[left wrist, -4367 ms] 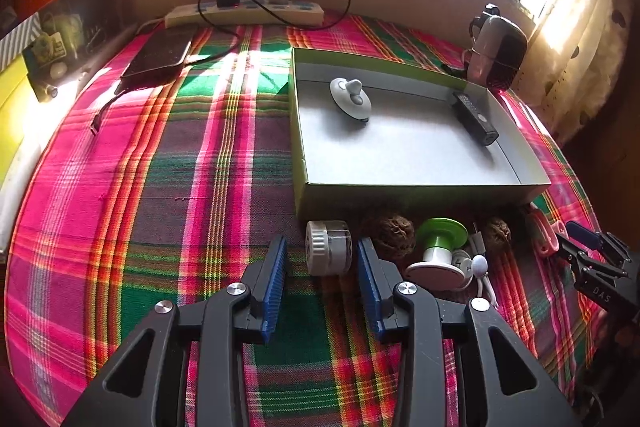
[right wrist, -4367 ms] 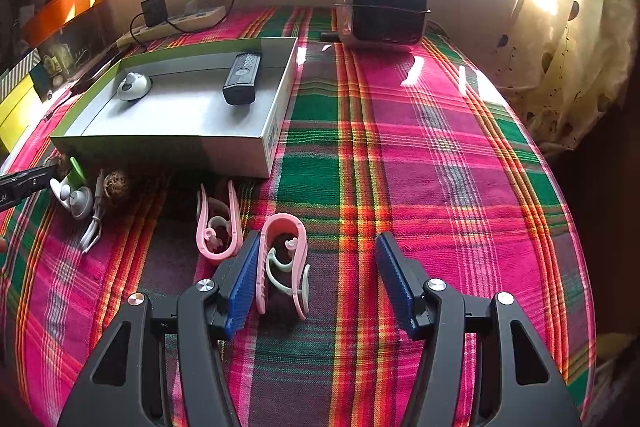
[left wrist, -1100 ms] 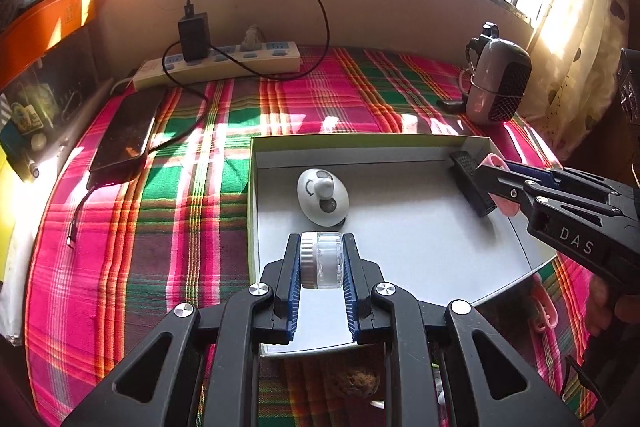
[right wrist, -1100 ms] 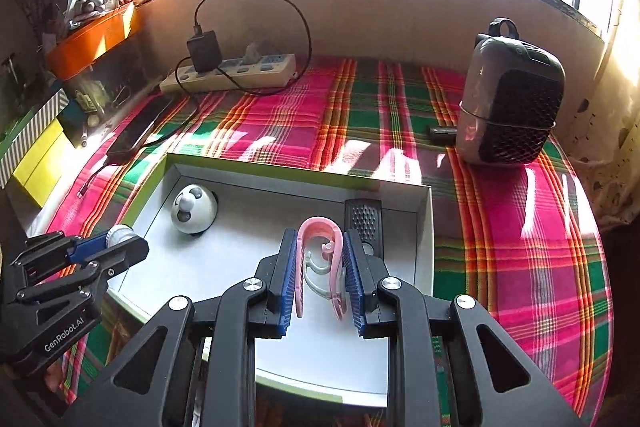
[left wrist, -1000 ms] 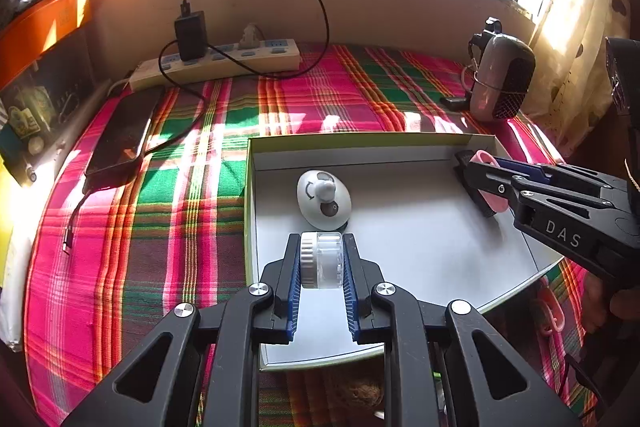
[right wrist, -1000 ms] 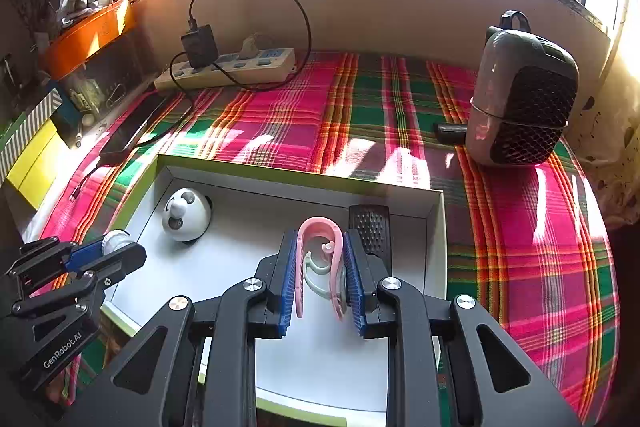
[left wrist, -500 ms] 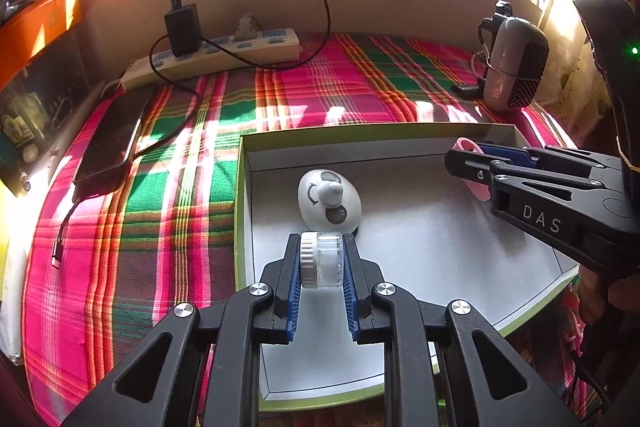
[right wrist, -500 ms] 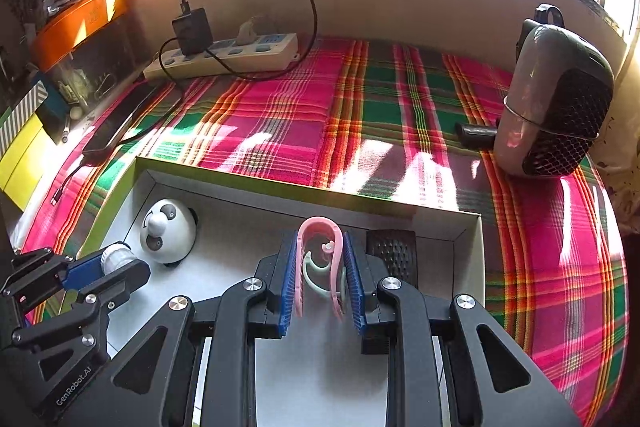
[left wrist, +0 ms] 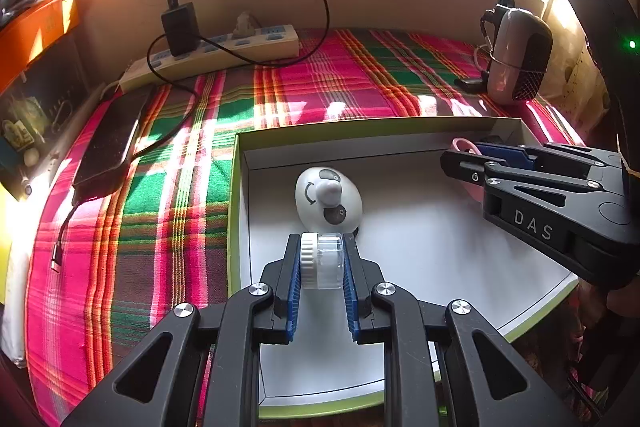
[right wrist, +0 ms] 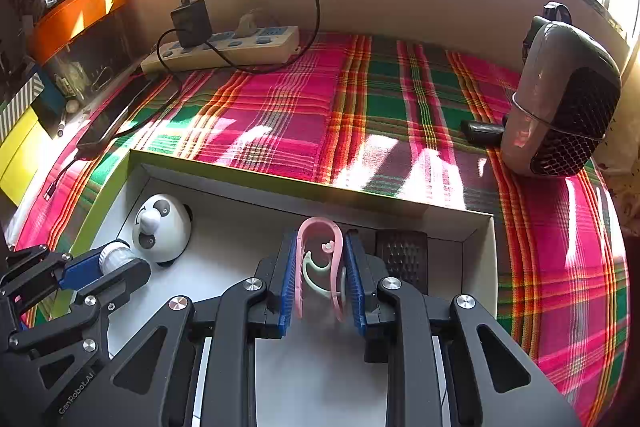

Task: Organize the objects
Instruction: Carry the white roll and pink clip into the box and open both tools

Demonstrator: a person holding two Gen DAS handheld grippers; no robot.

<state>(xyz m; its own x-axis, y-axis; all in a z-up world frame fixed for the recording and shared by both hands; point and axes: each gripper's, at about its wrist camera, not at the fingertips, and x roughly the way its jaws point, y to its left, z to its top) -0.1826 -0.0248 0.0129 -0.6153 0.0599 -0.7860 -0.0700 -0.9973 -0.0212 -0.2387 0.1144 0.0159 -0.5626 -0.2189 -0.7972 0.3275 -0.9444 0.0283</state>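
Because the box [left wrist: 236, 211] is the largest thing here, it comes first: a shallow open carton with a green rim and a pale floor, lying on the plaid cloth [right wrist: 360, 131]. It looks light and its thin walls would bend, so I judge it better to leave it where it is and only put things into it. A panda toy [left wrist: 328, 199] and a dark remote [right wrist: 402, 255] already rest on its floor.

Next in size is the pink clip [right wrist: 320, 263], a thin plastic loop with a pale green piece inside. It seems very light and springy, and the arms could flex or slip if pressed too hard. The right gripper [right wrist: 320, 283] is clenched on it: the blue pads press the two long arms from outside, and the rounded end stands out past the fingertips. The clip hangs over the far part of the box, just beside the remote. Whether it touches the floor I cannot tell.

Smallest is the jar [left wrist: 322, 261], a short clear cylinder with a white ribbed cap. It is probably stiff and light, but the smooth round wall may roll. The left gripper [left wrist: 320, 267] is closed on it, one pad on the cap and one on the bottom, so the jar lies sideways between them. It is over the box floor, just beside the panda.
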